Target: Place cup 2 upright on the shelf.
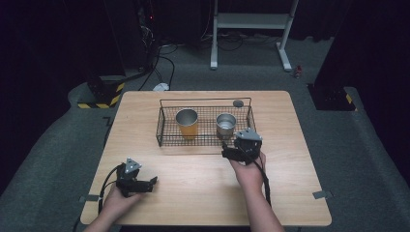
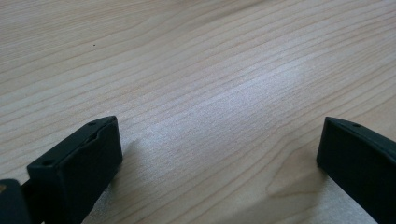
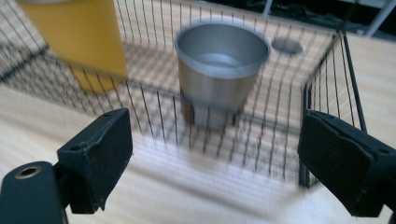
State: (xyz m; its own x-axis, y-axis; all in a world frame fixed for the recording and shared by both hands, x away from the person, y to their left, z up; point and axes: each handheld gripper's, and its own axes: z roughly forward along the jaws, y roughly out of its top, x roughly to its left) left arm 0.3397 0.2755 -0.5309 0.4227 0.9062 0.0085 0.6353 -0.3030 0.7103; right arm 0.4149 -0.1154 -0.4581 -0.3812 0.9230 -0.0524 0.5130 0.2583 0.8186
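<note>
A black wire basket (image 1: 164, 137) stands on the far half of the wooden table (image 1: 203, 193). Inside it an orange cup (image 1: 187, 123) stands upright at the left and a silver metal cup (image 1: 226, 124) at the right. In the right gripper view the silver cup (image 3: 219, 70) is straight ahead behind the basket's near wall (image 3: 154, 116), with the orange cup (image 3: 79, 42) at upper left. My right gripper (image 1: 231, 147) is open just in front of the basket, holding nothing. My left gripper (image 1: 150, 183) is open low over bare wood near the front left.
A small dark round disc (image 1: 238, 103) lies on the table behind the basket. Beyond the table a white metal stand (image 1: 251, 21) and cables sit on the grey floor. A yellow-black striped block (image 1: 104, 96) is at the far left corner.
</note>
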